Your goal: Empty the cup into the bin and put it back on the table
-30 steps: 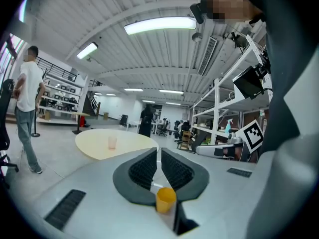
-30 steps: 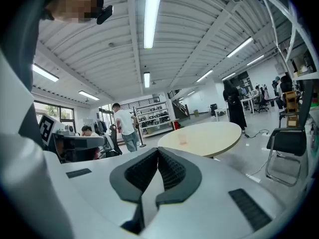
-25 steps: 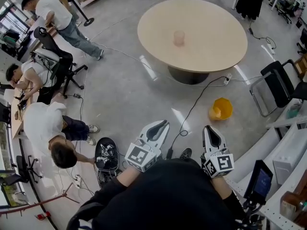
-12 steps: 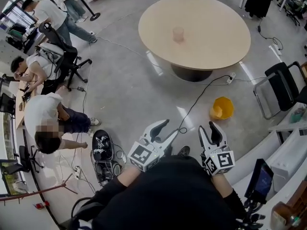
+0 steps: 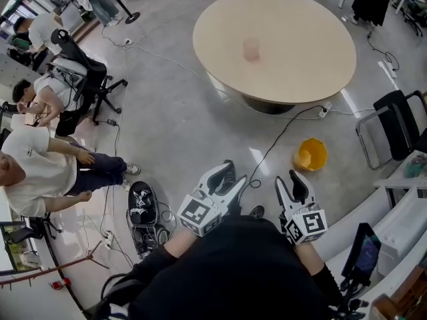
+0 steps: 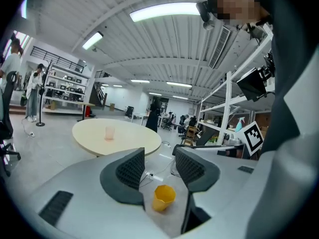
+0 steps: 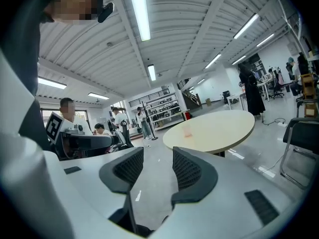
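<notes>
**Ana:** Cup (image 5: 251,49) emptied yet?

**Ben:** No, nothing has started. Take the big things first. The round table (image 5: 220,19) stands well across the floor from us. The yellow bin (image 5: 309,154) sits on the floor much nearer, to the right, between us and the table.

**Ana:** And the claws?

**Ben:** The left gripper (image 5: 235,173) and the right gripper (image 5: 287,179) are both held low, close to the body. Their jaws have just been opening and now stand apart, the right pair wide. Nothing is between either pair.

**Ana:** So where is the cup?

**Ben:** It's upright near the middle of the tabletop, small and pinkish, well apart from both grippers. I can't tell from here what's inside it.

**Ana:** Then what's left?

**Ben:** I'd say all of it: walk over, grip the cup, carry it to the bin, tip it out, then set it back on the table.
</notes>
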The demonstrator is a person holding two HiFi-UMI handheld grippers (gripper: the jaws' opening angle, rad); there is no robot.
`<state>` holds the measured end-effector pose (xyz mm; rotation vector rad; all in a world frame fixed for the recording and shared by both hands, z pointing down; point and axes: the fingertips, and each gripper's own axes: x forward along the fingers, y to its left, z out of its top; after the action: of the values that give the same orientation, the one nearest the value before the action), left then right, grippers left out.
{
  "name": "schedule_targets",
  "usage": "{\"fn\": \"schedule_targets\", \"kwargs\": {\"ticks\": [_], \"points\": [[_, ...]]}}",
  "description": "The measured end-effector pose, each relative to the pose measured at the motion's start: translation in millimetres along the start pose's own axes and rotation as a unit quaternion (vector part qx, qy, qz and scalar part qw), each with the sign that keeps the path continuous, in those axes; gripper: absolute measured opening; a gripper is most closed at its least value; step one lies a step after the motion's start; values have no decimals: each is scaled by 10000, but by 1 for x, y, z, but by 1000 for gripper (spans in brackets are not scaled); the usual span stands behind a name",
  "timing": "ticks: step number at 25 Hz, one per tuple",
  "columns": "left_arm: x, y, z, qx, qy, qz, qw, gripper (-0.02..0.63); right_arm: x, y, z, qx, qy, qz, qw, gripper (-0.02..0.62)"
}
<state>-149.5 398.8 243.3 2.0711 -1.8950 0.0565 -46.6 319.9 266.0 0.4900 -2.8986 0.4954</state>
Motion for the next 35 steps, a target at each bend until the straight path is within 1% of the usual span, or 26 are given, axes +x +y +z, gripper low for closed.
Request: {"fn": "schedule_targets", "kwargs": {"ticks": [3,6,10,13,17,20,23,26,29,32,35], "points": [[28,26,11,-51,-77,-152,9998,209,24,-17,10,-43,8,-164,9999,192],[59,54,29,-28,-172,-405,9990,209,54,-39,23,-37,-16,-403,9992,192],[86,104,58,-19,-242,-662,9975,209,100,-54,50,-27,-1,-715,9974,192],[99,147,75,-48,-309,-748,9967,209,135,-61,68,-105,44,-911,9958,192],[114,200,85,-159,-293,-725,9968,209,183,-71,82,-149,109,-1008,9947,192],[129,224,87,-224,-228,-673,9972,209,213,-84,86,-164,252,-909,9954,192],[160,245,83,-192,-120,-557,9982,209,239,-110,88,-200,371,-763,9962,192],[198,268,77,-94,13,-319,9994,210,262,-139,89,-146,417,-614,9971,192],[234,287,80,-100,70,-67,9999,210,283,-162,96,-60,417,-410,9983,192],[274,298,86,-54,124,227,9997,211,302,-188,107,-38,433,-116,9990,192],[313,301,80,31,316,521,9981,219,312,-216,116,-64,476,183,9987,193]]}}
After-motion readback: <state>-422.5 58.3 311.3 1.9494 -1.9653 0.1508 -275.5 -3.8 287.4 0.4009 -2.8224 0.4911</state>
